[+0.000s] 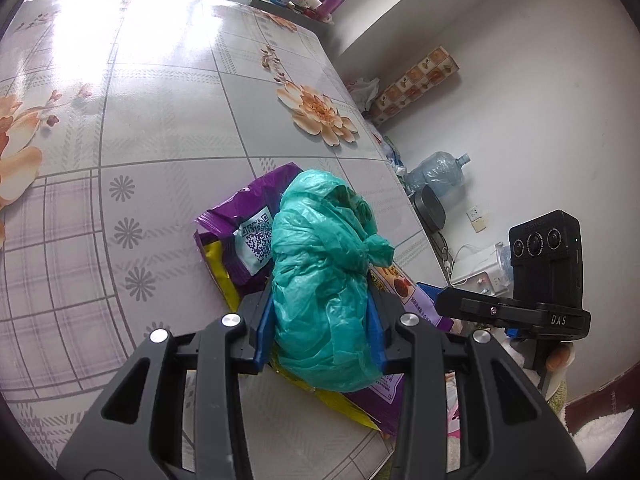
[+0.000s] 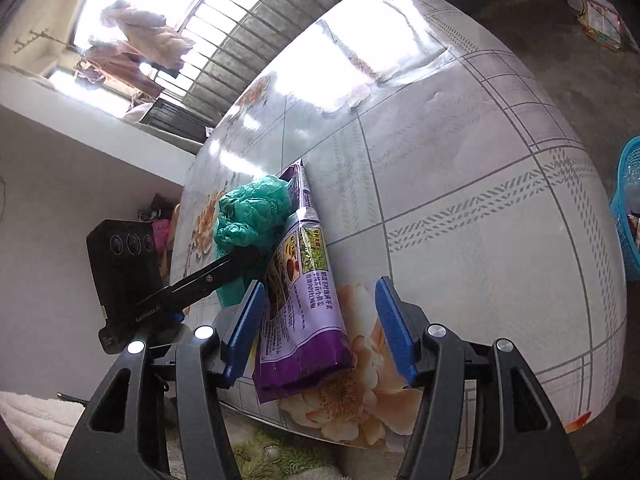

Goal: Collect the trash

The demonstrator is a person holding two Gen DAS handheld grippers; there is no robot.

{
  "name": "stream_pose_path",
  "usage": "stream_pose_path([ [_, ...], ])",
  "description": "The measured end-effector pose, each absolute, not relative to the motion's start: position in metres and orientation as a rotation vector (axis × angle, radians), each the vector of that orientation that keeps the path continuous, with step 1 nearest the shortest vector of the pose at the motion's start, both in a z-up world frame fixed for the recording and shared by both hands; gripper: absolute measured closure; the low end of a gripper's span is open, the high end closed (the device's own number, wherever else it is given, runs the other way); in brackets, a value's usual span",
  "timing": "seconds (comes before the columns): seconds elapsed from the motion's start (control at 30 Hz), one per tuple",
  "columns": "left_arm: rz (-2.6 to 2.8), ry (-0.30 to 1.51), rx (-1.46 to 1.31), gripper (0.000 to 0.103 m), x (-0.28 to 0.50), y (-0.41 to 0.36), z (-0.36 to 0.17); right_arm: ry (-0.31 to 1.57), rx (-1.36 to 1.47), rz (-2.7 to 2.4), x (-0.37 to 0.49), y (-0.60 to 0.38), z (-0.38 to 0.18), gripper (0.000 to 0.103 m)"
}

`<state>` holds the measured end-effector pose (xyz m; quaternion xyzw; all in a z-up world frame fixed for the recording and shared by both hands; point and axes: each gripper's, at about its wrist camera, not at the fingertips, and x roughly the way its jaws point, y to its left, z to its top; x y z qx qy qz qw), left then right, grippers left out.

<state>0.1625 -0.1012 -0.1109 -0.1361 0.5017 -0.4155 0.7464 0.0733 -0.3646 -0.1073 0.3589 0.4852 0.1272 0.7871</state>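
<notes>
Purple packet half under green bag

The right gripper hangs with its blue pads spread wide, the near end of a purple snack bag lying between them on the flowered table. Ahead and to its left, the left gripper clamps a crumpled green plastic bag. Far right sits a blue basket.
</notes>
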Motion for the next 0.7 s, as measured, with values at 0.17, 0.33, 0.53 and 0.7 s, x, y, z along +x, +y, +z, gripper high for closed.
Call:
stream_pose_path([
  [0.17,-0.912,1.094,-0.3,0.068,0.161,-0.098,-0.112,1.061,0.801,0.328,0.089,-0.35,-0.118,0.057],
  [0.33,-0.913,1.089,-0.306,0.068,0.159,-0.093,-0.111,1.056,0.808,0.333,0.098,-0.338,-0.123,0.069],
  [0.53,-0.88,1.087,-0.244,0.068,0.154,-0.101,-0.102,1.045,0.822,0.303,0.091,-0.334,-0.128,0.093],
  [0.7,-0.849,1.021,-0.134,0.068,0.145,-0.112,-0.08,0.996,0.842,0.268,0.074,-0.342,-0.119,0.097],
])
